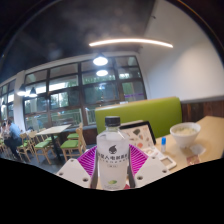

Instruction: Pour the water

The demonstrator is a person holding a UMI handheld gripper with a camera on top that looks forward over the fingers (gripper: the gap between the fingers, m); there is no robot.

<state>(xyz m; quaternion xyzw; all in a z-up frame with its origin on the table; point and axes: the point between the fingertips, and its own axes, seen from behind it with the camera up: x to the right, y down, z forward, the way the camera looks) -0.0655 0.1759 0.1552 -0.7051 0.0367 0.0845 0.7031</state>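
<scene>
A clear plastic water bottle (112, 150) with a white cap and a white label stands upright between my fingers, lifted above the table. My gripper (112, 166) is shut on the bottle, with the purple pads (90, 160) pressing its sides at label height. A white bowl (185, 131) sits on the wooden table (205, 140), to the right beyond the fingers. The bottle's lower part is hidden.
A tablet or tray (137, 131) stands just behind the bottle. A green bench seat (150, 112) runs behind the table. Chairs and tables (40, 140) fill the room to the left, under large windows (70, 90).
</scene>
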